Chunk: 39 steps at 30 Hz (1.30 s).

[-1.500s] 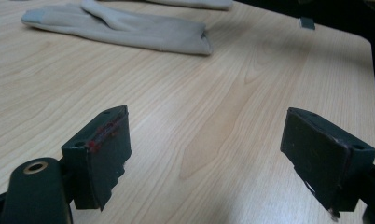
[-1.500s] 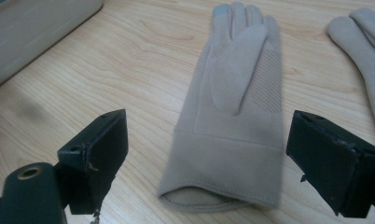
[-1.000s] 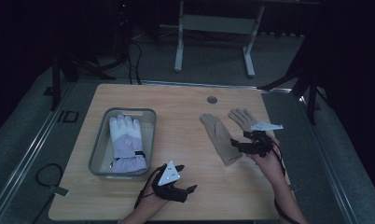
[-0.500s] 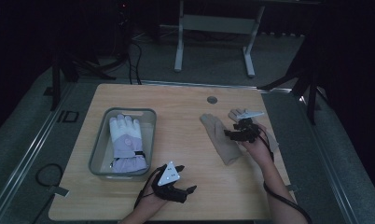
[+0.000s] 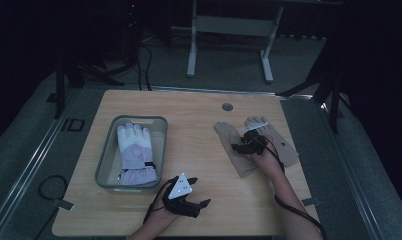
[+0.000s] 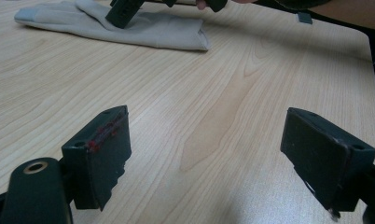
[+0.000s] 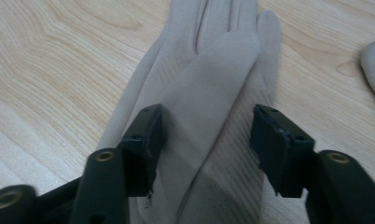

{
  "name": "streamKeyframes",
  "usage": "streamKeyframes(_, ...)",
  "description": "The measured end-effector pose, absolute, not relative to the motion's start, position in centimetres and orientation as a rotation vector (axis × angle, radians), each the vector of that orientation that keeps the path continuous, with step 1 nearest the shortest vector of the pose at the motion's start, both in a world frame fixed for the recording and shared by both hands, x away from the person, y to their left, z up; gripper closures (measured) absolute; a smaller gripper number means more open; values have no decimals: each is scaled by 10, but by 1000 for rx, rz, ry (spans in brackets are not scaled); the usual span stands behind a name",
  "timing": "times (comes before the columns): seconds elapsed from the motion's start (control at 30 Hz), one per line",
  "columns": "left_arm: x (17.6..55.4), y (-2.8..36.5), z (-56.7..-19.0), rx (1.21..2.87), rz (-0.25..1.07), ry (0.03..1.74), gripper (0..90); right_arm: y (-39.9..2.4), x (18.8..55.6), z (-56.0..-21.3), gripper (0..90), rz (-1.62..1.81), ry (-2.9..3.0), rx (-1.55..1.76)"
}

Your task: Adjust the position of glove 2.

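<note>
Two beige gloves lie flat on the right half of the wooden table (image 5: 199,125). My right gripper (image 5: 238,148) hovers low over the left beige glove (image 5: 228,135). In the right gripper view its jaws (image 7: 206,140) straddle that glove's palm (image 7: 213,70). They have just been closing, with the cloth lying flat between them and not pinched. The second beige glove (image 5: 284,150) lies just to the right. My left gripper (image 5: 200,191) rests near the front edge, open, and nothing sits between its jaws (image 6: 206,154). From there the beige glove (image 6: 148,30) shows far off.
A grey bin (image 5: 106,165) at the left holds a pair of white and lilac padded gloves (image 5: 134,150). A round cable hole (image 5: 227,107) sits near the table's far edge. A cable (image 5: 294,210) trails from the right gripper along the forearm.
My right gripper has moved left and down, from above the right glove onto the left beige glove, and its jaws have narrowed. The left gripper has stayed put.
</note>
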<state>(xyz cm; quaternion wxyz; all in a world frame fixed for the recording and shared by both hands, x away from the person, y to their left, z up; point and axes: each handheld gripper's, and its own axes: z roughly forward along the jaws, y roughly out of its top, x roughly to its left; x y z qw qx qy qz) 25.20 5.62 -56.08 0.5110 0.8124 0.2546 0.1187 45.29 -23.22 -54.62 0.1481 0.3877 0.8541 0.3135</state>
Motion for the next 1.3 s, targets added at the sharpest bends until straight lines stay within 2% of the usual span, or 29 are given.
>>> streamKeyframes(0.13, 252, 56, -561, 1951, 285, 613, 158, -231, 449, -547, 557, 912, 2426, 1114)
streamKeyframes(0.23, 252, 56, -561, 1955, 286, 615, 158, -230, 444, -548, 738, 925, 2397, 1139)
streamKeyframes(0.37, 252, 56, -561, 1948, 286, 617, 158, -227, 440, -548, 788, 936, 2349, 1220)
streamKeyframes(1.0, 252, 55, -560, 1931, 311, 612, 158, -185, 392, -499, 797, 1208, 2050, 1561)
streamKeyframes(1.23, 251, 55, -559, 1920, 317, 604, 158, -171, 375, -505, 796, 1213, 1998, 1610)
streamKeyframes(1.3, 250, 56, -558, 1913, 318, 606, 158, -164, 371, -521, 794, 1155, 2026, 1636)
